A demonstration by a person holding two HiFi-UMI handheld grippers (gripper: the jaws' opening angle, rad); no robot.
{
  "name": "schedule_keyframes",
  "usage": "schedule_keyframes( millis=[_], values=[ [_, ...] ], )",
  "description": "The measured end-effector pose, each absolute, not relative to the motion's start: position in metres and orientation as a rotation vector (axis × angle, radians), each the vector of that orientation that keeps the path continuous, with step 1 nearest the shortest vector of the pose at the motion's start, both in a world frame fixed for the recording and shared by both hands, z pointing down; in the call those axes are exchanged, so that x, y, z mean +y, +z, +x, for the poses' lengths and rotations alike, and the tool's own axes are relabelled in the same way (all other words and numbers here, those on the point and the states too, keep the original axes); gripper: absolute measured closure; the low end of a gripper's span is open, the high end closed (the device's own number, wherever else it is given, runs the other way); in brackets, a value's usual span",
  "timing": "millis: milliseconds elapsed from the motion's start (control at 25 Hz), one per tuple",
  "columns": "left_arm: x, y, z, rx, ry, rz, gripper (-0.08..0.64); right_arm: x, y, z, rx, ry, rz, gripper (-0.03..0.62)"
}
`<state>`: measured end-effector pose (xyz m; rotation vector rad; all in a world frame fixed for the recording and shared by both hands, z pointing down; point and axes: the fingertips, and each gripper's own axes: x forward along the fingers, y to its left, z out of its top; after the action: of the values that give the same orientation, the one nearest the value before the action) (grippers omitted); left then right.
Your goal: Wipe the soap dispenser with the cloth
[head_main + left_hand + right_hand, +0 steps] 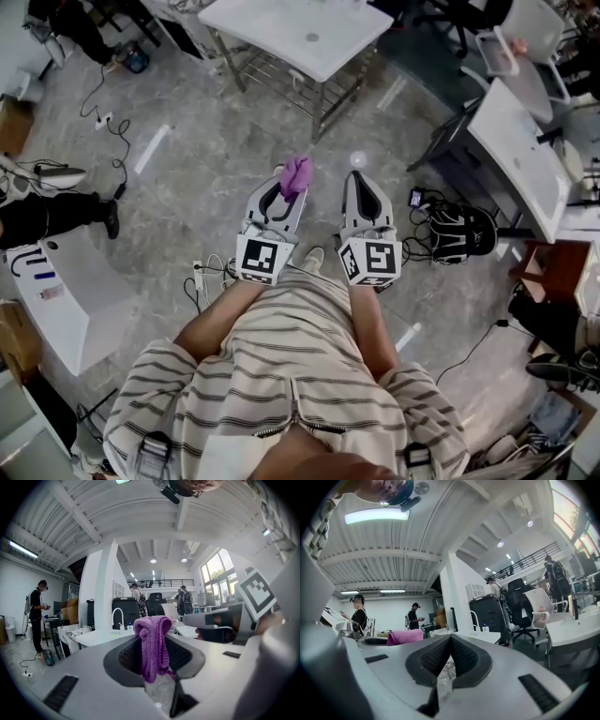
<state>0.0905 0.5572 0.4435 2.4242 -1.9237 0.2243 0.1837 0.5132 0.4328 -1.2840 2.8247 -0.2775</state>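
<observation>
- Two grippers reach forward, level, from the hands of a person in a striped shirt (281,375), seen from above by the head camera.
- Each gripper carries a cube with black-and-white square markers at its near end: one on the left (260,258), one on the right (368,262).
- The left gripper (290,184) is clamped on a purple cloth (153,644). The cloth is bunched above the jaw tips and hangs down between the dark ribbed pads.
- The right gripper (360,178) is closed with nothing in it. In the right gripper view its two pads meet at the tips.
- The two grippers are side by side and near each other, but they do not touch. From the right gripper view, the cloth shows as a pink-purple fold off to the left.
- Below them lies a grey, mottled floor (206,150), with cables and a power strip (199,275) to the left and a black bag (462,232) to the right.
- Ahead stands a white sink table (272,23) on a metal frame, well apart from both grippers.
- On that table, a curved white faucet (117,617) rises from the top. Just beside it stands the soap dispenser (130,627), a small white bottle with a blue mark, too small for more detail.
- A second white table (511,141) stands off to the right.
- Farthest off, several people stand about the hall, one at the left wall (36,616), others near desks and office chairs beneath a railed balcony.
</observation>
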Motion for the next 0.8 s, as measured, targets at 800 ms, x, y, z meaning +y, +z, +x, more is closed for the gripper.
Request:
schedule_keyframes(
  millis=[800],
  values=[
    [0.273,0.438,-0.004,-1.798,0.158,2.484,0.445,0.247,0.425,0.088,2.806,-0.224,-1.467,0.583]
  ],
)
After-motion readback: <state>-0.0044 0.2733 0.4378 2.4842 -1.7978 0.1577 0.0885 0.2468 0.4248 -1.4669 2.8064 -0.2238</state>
